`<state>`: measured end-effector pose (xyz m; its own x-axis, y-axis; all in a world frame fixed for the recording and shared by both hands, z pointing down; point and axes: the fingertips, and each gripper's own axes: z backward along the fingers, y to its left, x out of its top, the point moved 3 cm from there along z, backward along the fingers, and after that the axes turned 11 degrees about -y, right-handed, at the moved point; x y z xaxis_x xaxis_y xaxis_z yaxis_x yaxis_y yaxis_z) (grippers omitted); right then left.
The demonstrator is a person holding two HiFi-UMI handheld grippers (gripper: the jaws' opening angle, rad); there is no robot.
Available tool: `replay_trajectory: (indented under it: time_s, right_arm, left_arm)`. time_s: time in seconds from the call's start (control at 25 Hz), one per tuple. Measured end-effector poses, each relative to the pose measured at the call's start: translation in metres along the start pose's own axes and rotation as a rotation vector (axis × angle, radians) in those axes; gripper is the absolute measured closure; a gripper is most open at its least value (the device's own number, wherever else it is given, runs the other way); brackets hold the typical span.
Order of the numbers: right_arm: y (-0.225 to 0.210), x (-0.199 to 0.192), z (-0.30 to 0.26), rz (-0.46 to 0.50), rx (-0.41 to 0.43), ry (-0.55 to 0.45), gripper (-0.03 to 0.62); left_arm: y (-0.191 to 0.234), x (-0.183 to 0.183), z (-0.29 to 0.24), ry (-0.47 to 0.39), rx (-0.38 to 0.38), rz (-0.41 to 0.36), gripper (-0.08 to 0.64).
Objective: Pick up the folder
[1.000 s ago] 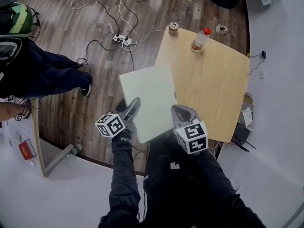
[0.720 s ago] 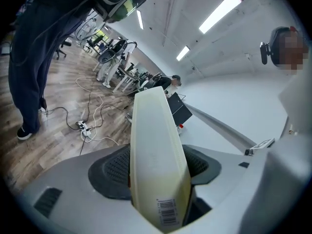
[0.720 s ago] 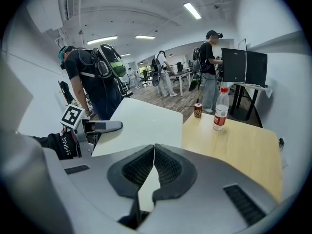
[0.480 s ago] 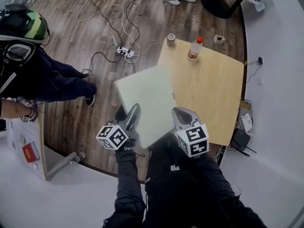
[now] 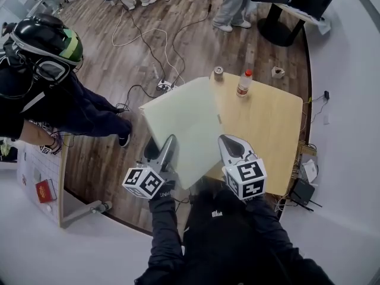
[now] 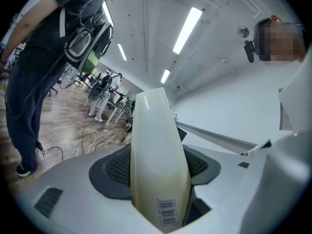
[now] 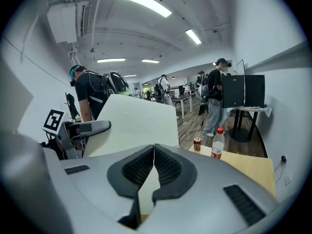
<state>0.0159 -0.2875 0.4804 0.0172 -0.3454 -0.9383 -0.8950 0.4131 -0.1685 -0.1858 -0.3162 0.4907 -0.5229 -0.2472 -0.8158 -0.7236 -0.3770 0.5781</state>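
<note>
A dark plank floor [image 5: 136, 58] fills the upper head view, and on it a pale wooden table [image 5: 270, 126] sits toward 3 o'clock from the centre. At 9 o'clock a person in dark clothes and a helmet [image 5: 53, 94] stands bent over the floor. The folder [image 5: 181, 123], a pale green-white sheet, lies near the centre, tilted and held up by its near edge; its far side overlaps the table's 9 o'clock edge and the rest hangs over the floor. The left gripper [image 5: 168, 146] clamps the folder's near corner at 7 o'clock, its pads pressed on the thick bowed edge that stands between them. The right gripper [image 5: 231, 147] pinches the near edge at the folder's 4 o'clock, jaws nearly together with only the thin edge between them. A clear bottle with a red cap [image 5: 243, 83] stands at the table's 11 o'clock corner, and just beside it at 10 o'clock stands a small can [image 5: 218, 71].
</note>
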Motion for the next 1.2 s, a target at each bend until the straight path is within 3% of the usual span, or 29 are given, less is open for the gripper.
replay_trajectory:
  time_s: [0.44,0.76,1.2]
  right_arm:
    - [0.012,0.083,0.019,0.055,0.036,-0.169,0.568]
    - [0.018,0.120,0.036,0.096,0.043,-0.253,0.568]
    - [0.035,0.160,0.045,0.167,0.046,-0.360,0.568]
  left_arm:
    - [-0.082,0.077,-0.004,-0.136,-0.036,-0.222,0.236]
    - [-0.123,0.104,0.007,-0.204,-0.028,-0.349,0.236]
    - [-0.138,0.123,0.009,-0.239,-0.010,-0.417,0.236]
